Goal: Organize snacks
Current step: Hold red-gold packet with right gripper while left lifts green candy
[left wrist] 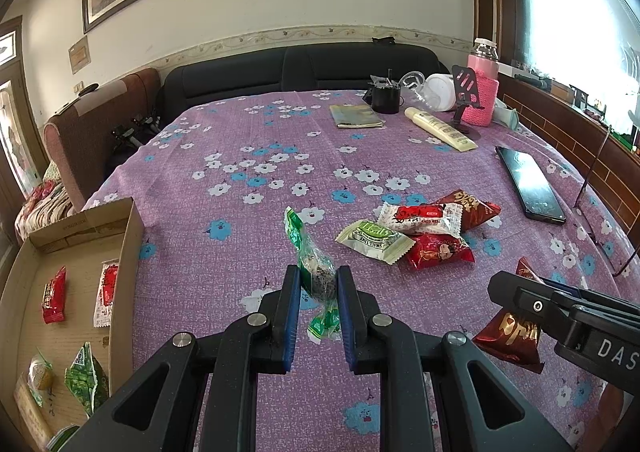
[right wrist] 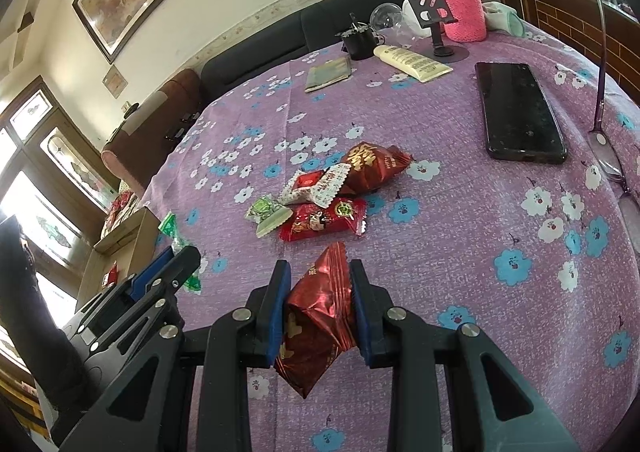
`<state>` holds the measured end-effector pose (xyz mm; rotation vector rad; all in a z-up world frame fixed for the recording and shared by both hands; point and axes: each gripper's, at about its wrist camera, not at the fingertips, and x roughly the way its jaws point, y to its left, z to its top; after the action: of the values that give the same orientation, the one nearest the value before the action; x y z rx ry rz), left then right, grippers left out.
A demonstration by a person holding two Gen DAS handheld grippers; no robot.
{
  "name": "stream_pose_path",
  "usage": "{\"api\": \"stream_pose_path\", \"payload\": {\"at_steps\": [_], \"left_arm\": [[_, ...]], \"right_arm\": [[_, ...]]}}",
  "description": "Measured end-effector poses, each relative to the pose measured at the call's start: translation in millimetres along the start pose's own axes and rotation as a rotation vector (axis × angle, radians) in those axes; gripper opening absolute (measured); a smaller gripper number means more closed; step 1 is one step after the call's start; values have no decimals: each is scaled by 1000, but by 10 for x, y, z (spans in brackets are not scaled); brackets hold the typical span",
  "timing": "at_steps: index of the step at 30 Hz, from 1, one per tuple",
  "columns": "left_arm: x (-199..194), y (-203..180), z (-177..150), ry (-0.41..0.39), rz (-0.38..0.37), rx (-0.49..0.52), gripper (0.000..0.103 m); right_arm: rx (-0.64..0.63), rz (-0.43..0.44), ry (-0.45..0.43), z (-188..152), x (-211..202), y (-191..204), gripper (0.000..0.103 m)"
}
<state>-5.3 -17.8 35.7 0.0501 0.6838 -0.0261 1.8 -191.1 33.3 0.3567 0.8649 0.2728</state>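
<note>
Green twist-wrapped candy (left wrist: 316,272), upright, clamped in the left gripper (left wrist: 319,280). Dark red foil snack packet (right wrist: 320,312), tilted, pinched in the right gripper (right wrist: 320,288). Four packets (left wrist: 416,232), red, white and pale green, overlap mid-table. Five more lie in the cardboard box (left wrist: 128,236) at the table's left edge.

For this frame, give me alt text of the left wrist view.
The left gripper pinches a green-wrapped clear candy packet above a purple flowered tablecloth. An open cardboard box holding sorted snacks sits left; four loose packets lie ahead.
</note>
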Motion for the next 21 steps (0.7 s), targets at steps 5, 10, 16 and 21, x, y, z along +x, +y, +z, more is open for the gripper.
{"api": "stream_pose_path", "payload": {"at_steps": [5, 10, 16, 21], "left_arm": [[7, -12, 0, 2, -4, 2, 18], [-7, -24, 7, -2, -9, 5, 18], [-28, -26, 1, -10, -4, 5, 18], [-27, -30, 5, -11, -8, 6, 18]], "right_arm": [[5, -7, 1, 8, 13, -24, 28], [10, -9, 5, 17, 27, -38, 28], [18, -15, 10, 26, 39, -65, 28], [18, -16, 8, 29, 43, -65, 28]]}}
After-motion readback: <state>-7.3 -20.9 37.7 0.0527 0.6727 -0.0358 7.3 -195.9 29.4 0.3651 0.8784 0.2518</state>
